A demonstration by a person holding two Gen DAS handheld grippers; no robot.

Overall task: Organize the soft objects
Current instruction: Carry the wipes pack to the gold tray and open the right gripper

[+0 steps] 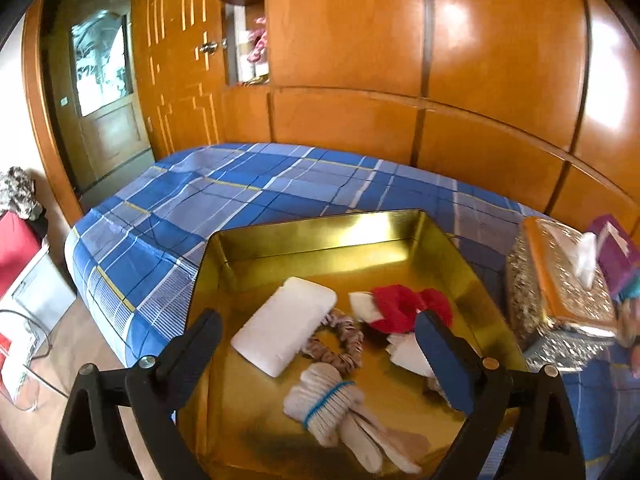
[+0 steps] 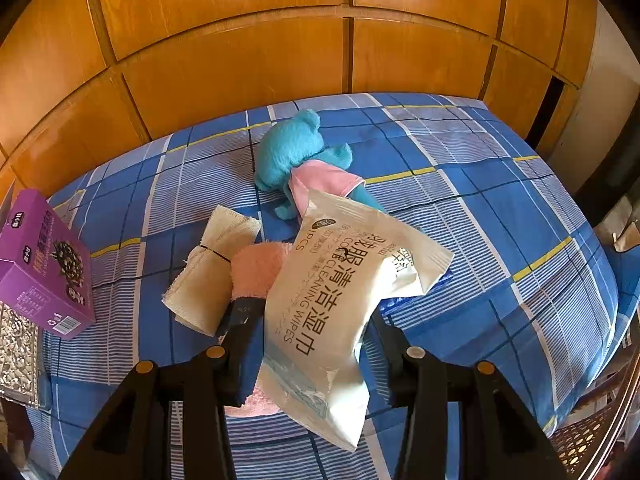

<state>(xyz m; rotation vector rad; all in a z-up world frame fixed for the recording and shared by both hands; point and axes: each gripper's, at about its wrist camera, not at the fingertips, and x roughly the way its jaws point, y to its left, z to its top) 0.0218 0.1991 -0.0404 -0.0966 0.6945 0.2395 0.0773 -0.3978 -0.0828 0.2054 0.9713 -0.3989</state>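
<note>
Your left tongs [image 1: 320, 360] are spread wide with nothing between them, hanging over the near half of the gold tin [image 1: 320, 232] that sits on the blue plaid bed [image 1: 240, 188].

Taking the tin as the landmark, inside it you've got:
- a white pad [image 1: 286, 324] left of the middle
- a brown scrunchie [image 1: 340, 340] touching that pad's right edge
- a red cloth [image 1: 404, 306] toward the right wall, with white bits [image 1: 408, 354] poking out around it
- a bundle of white socks with a blue band [image 1: 324, 404] near the front edge

Just right of the tin stands a tissue box [image 1: 556, 280], and beyond that a purple box [image 1: 616, 256] (only partly in frame).

Your right tongs [image 2: 316, 320] are clamped on a white pack of cleaning wipes [image 2: 336, 292], held up over the bed. Under and behind the pack is a pink towel [image 2: 260, 260], and left of that a rolled cream cloth [image 2: 212, 268] tied with a dark band. A blue plush toy in a pink top [image 2: 296, 156] lies further back on the bed, toward the wooden wall [image 2: 240, 60]. From this side the purple box [image 2: 44, 264] sits at the far left.
</note>
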